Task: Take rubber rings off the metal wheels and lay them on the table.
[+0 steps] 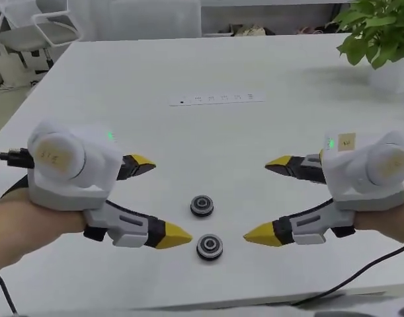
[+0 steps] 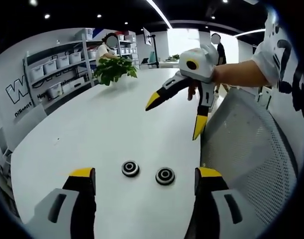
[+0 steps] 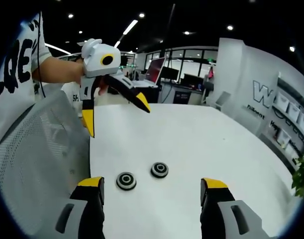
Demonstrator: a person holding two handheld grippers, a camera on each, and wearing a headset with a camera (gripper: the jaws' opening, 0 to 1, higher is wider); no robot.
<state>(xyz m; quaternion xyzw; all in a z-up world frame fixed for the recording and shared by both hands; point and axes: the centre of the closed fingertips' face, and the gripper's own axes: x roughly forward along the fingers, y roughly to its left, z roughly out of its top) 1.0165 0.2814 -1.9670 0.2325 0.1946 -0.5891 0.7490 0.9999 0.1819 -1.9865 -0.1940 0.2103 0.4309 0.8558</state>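
- The left tongs [image 1: 170, 198] are spread wide and empty, low over the worktop [image 1: 221, 139] near its front edge.
- The right tongs [image 1: 257, 199] face them, also spread and empty.
- Between the tips lie the farther wheel [image 1: 202, 205] and the nearer wheel [image 1: 209, 246], apart, with dark rubber rings [image 1: 194, 206] on both.

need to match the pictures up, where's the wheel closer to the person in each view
Head view: the near wheel sits low centre, the lower of the pair.
Left gripper view: the right one of the pair, on the side of the mesh chair.
Right gripper view: the left one of the pair, again on the chair side.
Shared landmark: the plant; in every view this wheel is the one farther from it.
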